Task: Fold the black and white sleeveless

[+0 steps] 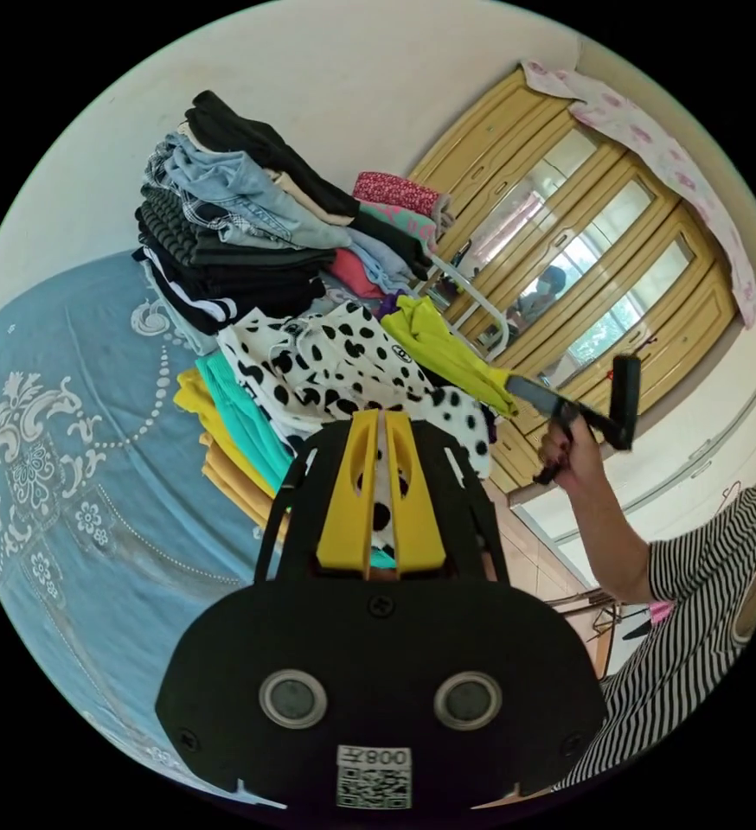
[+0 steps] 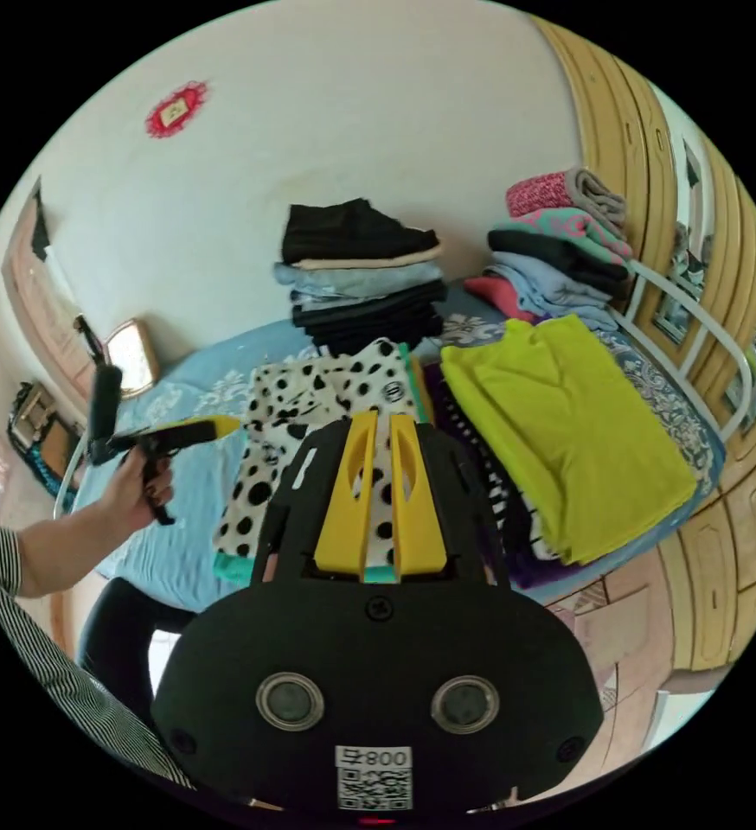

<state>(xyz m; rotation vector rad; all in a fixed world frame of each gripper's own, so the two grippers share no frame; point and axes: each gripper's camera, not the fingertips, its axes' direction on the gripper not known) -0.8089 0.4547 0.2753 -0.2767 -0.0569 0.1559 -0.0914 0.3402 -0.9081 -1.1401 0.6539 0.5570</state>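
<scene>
Both grippers hover over the spotted top lying folded on the bed.

Left gripper view: the left gripper (image 1: 382, 432) has its yellow jaws nearly together on nothing, above the black and white sleeveless (image 1: 343, 363), which lies folded on a teal and yellow pile; the right gripper (image 1: 525, 396) shows beyond.
Right gripper view: its jaws are likewise narrow and empty. The top sits beside the lime-yellow garment (image 2: 568, 432), near the bed edge (image 2: 586, 575); I judge a careless nudge could slide it off.
</scene>
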